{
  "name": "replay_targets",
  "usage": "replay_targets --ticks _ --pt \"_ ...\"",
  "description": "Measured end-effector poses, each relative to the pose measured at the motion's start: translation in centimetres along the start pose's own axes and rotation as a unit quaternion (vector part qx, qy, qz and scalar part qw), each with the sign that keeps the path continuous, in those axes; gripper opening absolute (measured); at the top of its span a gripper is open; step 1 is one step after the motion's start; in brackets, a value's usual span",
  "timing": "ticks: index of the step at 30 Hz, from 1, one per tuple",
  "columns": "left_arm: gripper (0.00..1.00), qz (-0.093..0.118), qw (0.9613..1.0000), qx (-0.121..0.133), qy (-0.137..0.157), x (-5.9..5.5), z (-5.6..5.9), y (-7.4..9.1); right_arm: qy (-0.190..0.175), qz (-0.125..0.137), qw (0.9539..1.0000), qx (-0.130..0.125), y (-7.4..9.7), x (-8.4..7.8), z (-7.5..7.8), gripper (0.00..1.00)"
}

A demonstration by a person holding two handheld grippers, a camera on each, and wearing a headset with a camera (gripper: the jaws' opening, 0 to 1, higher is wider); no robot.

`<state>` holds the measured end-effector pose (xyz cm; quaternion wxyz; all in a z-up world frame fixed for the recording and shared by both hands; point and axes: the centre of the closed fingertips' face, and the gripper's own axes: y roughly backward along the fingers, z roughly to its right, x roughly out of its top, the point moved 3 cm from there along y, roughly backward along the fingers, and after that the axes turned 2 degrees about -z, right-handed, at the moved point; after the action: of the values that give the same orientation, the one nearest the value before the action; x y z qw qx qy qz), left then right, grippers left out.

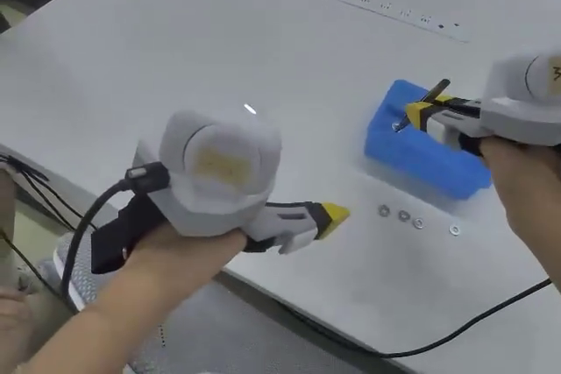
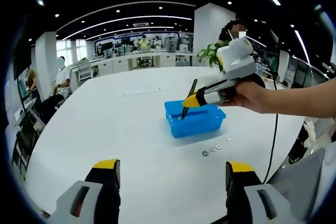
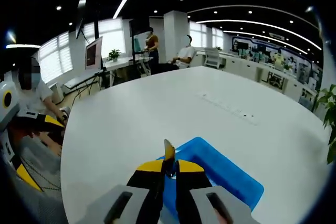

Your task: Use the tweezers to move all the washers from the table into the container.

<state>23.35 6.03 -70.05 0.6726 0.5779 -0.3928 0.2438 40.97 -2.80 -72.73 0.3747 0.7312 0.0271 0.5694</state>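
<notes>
My right fingers (image 3: 149, 167) clamp shut on the tweezers (image 3: 168, 153), their tips over the blue container (image 1: 429, 164); possibly carrying a washer, too small to tell. My left fingers (image 2: 107, 165) gape wide, empty. Four washers (image 1: 403, 215) lie on the bench (image 1: 263, 41) just beside the container; if the tweezers twist in my grip, they could flick one off.

Clamped in right tongs (image 1: 419, 113): thin dark metal tweezers (image 1: 436, 92), tips angled down into blue rectangular plastic container (image 1: 421, 159) directly beneath. Lined up on white surface (image 1: 263, 41) between both tongs: four small silvery metal washers (image 1: 403, 215). Near them, not touching: left tongs (image 1: 331, 215).
</notes>
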Motion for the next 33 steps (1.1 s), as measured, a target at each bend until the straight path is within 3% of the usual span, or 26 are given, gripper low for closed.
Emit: replay_targets --ticks 5,14,19,26,33 --pt "0.85 -0.003 1.0 0.009 0.002 -0.3 -0.3 0.0 -0.022 -0.011 0.9997 0.002 -1.8 -1.3 1.4 0.04" --pt "0.86 -0.007 1.0 0.006 0.001 -0.6 0.0 0.2 -0.021 -0.021 0.9996 0.0 -2.2 -1.7 1.0 0.04" --pt "0.87 0.001 1.0 0.005 0.005 0.1 0.1 0.6 -0.024 -0.021 0.9995 0.005 -2.2 -1.4 0.8 0.05" --pt "0.87 0.002 0.9999 0.01 -0.006 0.4 0.5 1.2 -0.019 0.006 0.9998 0.004 0.1 -0.3 -0.2 0.05" --pt "0.88 0.001 0.9998 0.012 -0.015 0.1 1.0 1.7 -0.016 0.038 0.9991 0.01 3.7 0.4 -2.5 0.05"
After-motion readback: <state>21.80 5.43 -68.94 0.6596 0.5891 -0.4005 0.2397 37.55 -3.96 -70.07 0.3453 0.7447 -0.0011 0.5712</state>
